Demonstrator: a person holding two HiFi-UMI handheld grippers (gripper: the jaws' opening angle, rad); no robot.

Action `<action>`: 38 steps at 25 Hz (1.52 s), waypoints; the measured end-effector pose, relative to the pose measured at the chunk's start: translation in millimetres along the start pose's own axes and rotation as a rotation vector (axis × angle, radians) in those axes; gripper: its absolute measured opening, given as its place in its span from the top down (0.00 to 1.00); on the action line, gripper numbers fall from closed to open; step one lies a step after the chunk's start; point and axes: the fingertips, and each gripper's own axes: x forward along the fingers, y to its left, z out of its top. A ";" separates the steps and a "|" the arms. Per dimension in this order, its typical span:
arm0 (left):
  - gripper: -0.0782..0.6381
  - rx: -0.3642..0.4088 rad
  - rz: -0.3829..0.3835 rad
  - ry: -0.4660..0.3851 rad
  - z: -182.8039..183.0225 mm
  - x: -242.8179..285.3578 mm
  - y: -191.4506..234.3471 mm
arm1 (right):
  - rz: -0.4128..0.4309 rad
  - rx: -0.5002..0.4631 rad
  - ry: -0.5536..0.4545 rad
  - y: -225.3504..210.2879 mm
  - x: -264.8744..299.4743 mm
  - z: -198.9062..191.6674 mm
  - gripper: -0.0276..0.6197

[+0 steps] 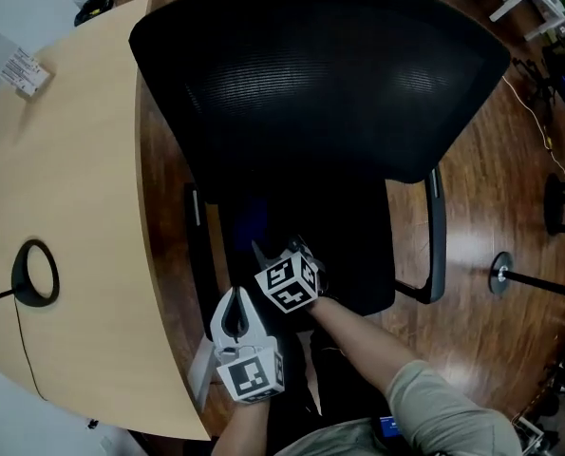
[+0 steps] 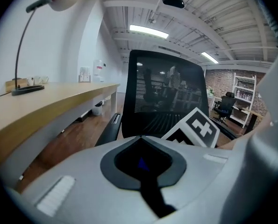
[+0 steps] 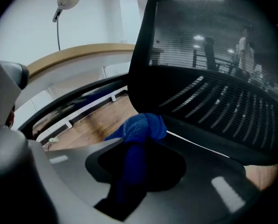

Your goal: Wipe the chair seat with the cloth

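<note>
The right gripper (image 3: 138,164) has its fingers clenched on the blue cloth (image 3: 142,126), over the front part of the black chair seat (image 1: 353,240). The left gripper (image 1: 236,310), its fingers pressed together and empty, hangs just beside it, near the desk (image 1: 73,207) edge.

Nothing legible anywhere at this moment; a small white card (image 1: 23,72) lies near the far edge of the desk (image 1: 83,255), carrying lines of print too fine to read; one marker cube (image 1: 287,283) and a second marker cube (image 1: 252,376) show only black-and-white square patterns, no letters, no digits; in the left gripper view, pale notices (image 2: 85,73) on the wall (image 2: 59,45) above the desk's far end are just a blur.
</note>
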 end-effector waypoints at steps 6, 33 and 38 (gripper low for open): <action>0.88 -0.047 -0.005 -0.014 -10.0 6.1 -5.2 | 0.075 -0.034 0.032 14.6 50.7 -5.8 0.80; 0.88 0.033 -0.175 0.074 -45.6 48.6 -92.0 | -0.296 0.249 0.101 -181.7 -32.4 -87.1 0.80; 0.88 0.071 -0.238 0.100 -53.1 55.7 -125.5 | -0.449 0.379 0.116 -234.5 -78.3 -126.1 0.80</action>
